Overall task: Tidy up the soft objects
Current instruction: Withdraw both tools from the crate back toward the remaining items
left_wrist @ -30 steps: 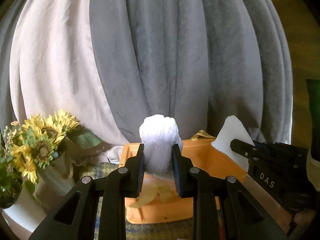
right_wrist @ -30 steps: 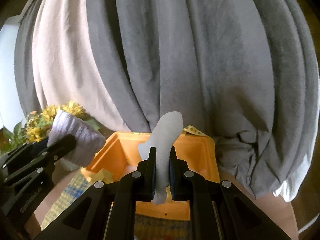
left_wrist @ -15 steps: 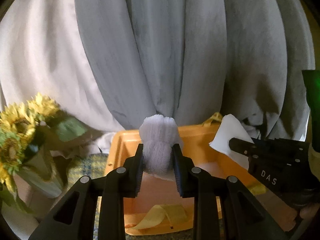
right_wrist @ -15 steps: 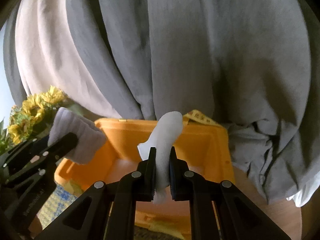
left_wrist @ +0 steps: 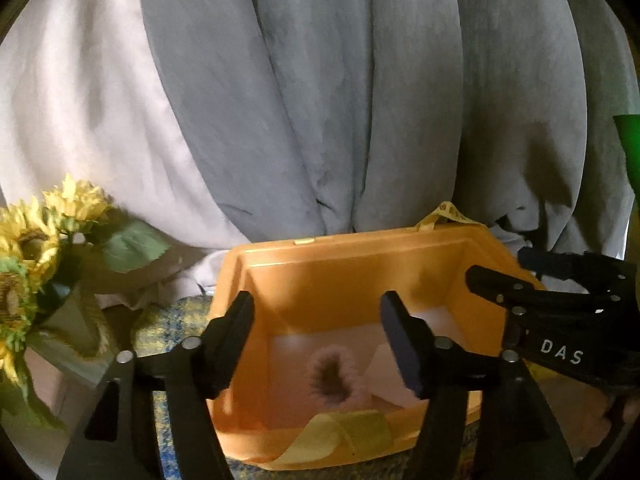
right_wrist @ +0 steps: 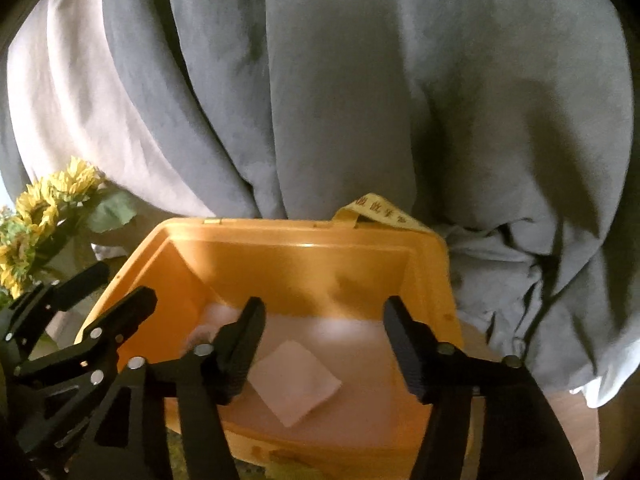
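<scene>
An orange plastic bin (left_wrist: 352, 264) stands in front of me; it also shows in the right wrist view (right_wrist: 304, 264). My left gripper (left_wrist: 318, 322) is open and empty above the bin. A rolled white sock (left_wrist: 334, 376) lies on the bin floor below it, its dark opening facing up. My right gripper (right_wrist: 324, 324) is open and empty above the bin. A folded white cloth (right_wrist: 294, 382) lies flat on the bin floor below it. Each gripper shows at the edge of the other's view, the right one (left_wrist: 560, 320) and the left one (right_wrist: 72, 336).
Grey and pale curtains (left_wrist: 340, 100) hang close behind the bin. Artificial sunflowers (left_wrist: 36, 240) stand in a vase at the left. A yellow ribbon (left_wrist: 340, 436) hangs over the bin's near rim. A blue and yellow woven mat (left_wrist: 176, 320) lies under the bin.
Both grippers moved forward over the bin and opened. The white sock fell from the left gripper and the white cloth from the right one; both now lie in the bin.
</scene>
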